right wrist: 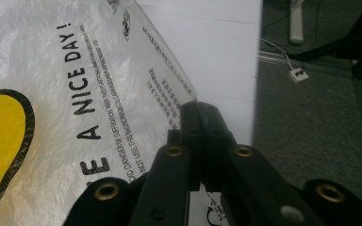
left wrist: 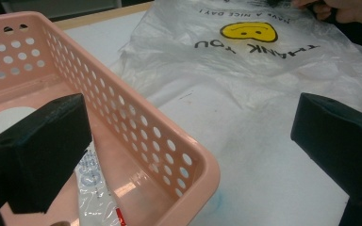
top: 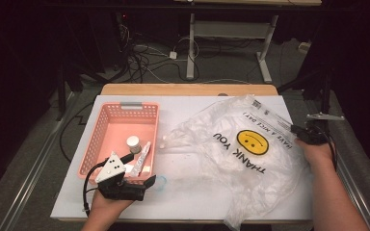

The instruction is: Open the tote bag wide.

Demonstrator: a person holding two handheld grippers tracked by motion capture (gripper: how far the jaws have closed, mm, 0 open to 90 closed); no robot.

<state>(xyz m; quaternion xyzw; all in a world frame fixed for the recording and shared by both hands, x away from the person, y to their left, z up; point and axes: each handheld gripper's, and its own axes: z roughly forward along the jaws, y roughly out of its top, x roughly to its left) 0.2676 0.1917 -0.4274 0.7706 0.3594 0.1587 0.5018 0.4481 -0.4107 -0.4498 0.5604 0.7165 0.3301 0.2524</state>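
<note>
White tabletop bears the plastic bag lying diagonally, right tongs pinching its far-right edge, left tongs spread

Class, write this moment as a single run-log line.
left gripper: open, at pink basket corner | right gripper: shut on plastic bag edge | bag: spread on table, apart from basket

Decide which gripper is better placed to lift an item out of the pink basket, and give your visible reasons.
Left. The left gripper sits open at the pink basket's near corner, beside the items inside, while the right gripper is shut on the plastic bag's edge across the table.
</note>
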